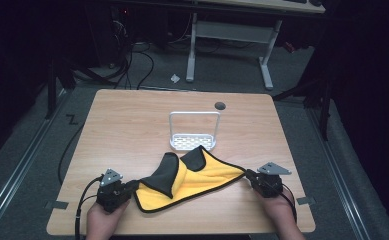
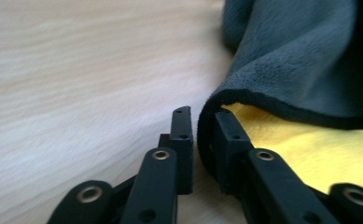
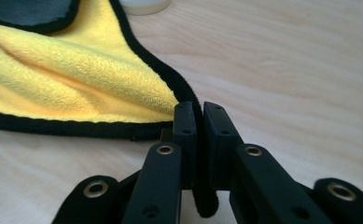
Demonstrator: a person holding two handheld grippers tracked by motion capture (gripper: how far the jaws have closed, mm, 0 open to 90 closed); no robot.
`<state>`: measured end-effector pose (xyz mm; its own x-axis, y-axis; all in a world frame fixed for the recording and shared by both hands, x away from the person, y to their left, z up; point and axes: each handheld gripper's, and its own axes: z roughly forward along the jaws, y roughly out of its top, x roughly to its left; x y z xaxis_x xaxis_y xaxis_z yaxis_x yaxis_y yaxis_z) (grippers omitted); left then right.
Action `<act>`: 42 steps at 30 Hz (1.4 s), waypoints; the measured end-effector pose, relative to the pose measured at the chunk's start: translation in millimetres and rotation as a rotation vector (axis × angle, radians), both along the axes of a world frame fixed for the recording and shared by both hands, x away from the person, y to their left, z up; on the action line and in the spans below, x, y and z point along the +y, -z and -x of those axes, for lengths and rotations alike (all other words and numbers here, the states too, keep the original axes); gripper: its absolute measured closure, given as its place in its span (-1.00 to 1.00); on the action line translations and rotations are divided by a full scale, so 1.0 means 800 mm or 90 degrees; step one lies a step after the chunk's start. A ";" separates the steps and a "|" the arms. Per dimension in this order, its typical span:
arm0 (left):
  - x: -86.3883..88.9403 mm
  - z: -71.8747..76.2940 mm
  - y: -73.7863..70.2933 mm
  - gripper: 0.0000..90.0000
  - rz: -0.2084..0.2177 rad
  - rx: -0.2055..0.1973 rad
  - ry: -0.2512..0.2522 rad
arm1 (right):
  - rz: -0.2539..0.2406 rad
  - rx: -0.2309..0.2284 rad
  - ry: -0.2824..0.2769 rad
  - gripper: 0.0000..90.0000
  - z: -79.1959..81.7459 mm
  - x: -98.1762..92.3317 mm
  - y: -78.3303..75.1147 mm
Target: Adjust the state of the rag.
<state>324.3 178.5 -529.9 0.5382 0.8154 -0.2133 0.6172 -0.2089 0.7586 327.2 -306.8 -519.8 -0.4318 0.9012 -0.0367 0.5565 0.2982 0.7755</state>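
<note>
Cloth [image 1: 192,181] is spread on the table [image 1: 127,125], near its 6 o'clock edge. Rack [image 1: 194,132] is set just beyond it at 12 o'clock. Left gripper [image 1: 132,188] is placed at the cloth's 9 o'clock corner, right gripper [image 1: 248,175] at its 3 o'clock corner.

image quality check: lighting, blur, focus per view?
High view: table lit, surroundings near black, rack slightly soft. Left gripper view: cloth and near wood blurred, bright wash on the wood. Right gripper view: cloth pile sharp near the claw, foreground links soft.
</note>
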 end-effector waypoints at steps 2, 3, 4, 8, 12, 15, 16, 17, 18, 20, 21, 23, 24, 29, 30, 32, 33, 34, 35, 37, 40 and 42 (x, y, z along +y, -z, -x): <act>0.003 0.000 0.003 0.73 -0.033 0.013 -0.006 | -0.011 -0.002 0.002 0.68 0.002 0.001 -0.002; 0.006 0.000 0.004 0.73 -0.031 0.014 -0.010 | -0.011 -0.002 0.002 0.68 0.002 0.001 -0.002; 0.009 -0.001 0.003 0.73 -0.024 0.017 -0.017 | -0.012 -0.006 0.002 0.60 0.003 0.003 -0.004; 0.023 -0.004 0.002 0.57 -0.026 0.016 -0.056 | -0.027 -0.032 -0.016 0.30 0.005 0.014 -0.015; 0.038 -0.007 0.005 0.46 -0.017 0.023 -0.085 | -0.022 -0.032 -0.039 0.24 0.003 0.026 -0.014; 0.044 -0.006 0.005 0.42 -0.014 0.024 -0.090 | -0.017 -0.036 -0.051 0.21 0.002 0.033 -0.012; 0.049 -0.004 0.004 0.39 -0.001 0.026 -0.097 | -0.011 -0.044 -0.066 0.21 0.002 0.038 -0.011; 0.051 -0.002 0.003 0.38 0.000 0.023 -0.099 | -0.012 -0.044 -0.073 0.21 0.002 0.040 -0.011; 0.053 0.001 0.002 0.38 -0.003 0.020 -0.101 | -0.010 -0.050 -0.081 0.22 0.002 0.043 -0.011; 0.055 0.004 0.002 0.36 -0.001 0.018 -0.103 | -0.012 -0.051 -0.089 0.25 0.001 0.046 -0.012; 0.057 0.008 0.001 0.34 0.000 0.016 -0.104 | 0.003 -0.055 -0.099 0.28 -0.006 0.056 -0.016; 0.060 0.016 0.003 0.33 0.002 0.014 -0.108 | 0.007 -0.054 -0.110 0.30 -0.011 0.061 -0.018; 0.062 0.020 0.004 0.31 0.007 0.018 -0.117 | 0.004 -0.055 -0.115 0.34 -0.016 0.068 -0.020; 0.066 0.037 0.003 0.32 0.001 0.006 -0.127 | 0.001 -0.023 -0.160 0.79 -0.054 0.117 -0.015; 0.068 0.039 0.003 0.32 0.003 0.005 -0.129 | 0.003 -0.007 -0.165 0.85 -0.060 0.124 -0.012; 0.070 0.041 0.002 0.33 0.003 0.004 -0.132 | 0.025 0.014 -0.173 0.91 -0.070 0.134 -0.005; 0.072 0.042 0.001 0.33 0.004 0.003 -0.135 | 0.030 0.022 -0.177 0.93 -0.072 0.135 -0.002; 0.073 0.043 0.000 0.33 0.006 0.002 -0.136 | 0.030 0.022 -0.177 0.93 -0.072 0.135 -0.002; 0.072 0.043 -0.003 0.34 0.008 -0.004 -0.135 | 0.055 0.048 -0.171 0.94 -0.073 0.135 0.005; 0.071 0.043 -0.004 0.36 0.010 -0.010 -0.132 | 0.063 0.047 -0.169 0.94 -0.070 0.130 0.008; 0.062 0.042 -0.012 0.36 0.015 -0.030 -0.119 | 0.070 0.048 -0.158 0.94 -0.065 0.120 0.008; 0.050 0.037 -0.020 0.36 0.017 -0.044 -0.100 | 0.067 0.047 -0.150 0.94 -0.060 0.112 0.008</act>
<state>294.6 218.7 -514.3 0.4195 0.8850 -0.2019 0.5862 -0.0943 0.8047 375.1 -217.2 -526.4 -0.6338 0.7687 -0.0861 0.5161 0.5031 0.6932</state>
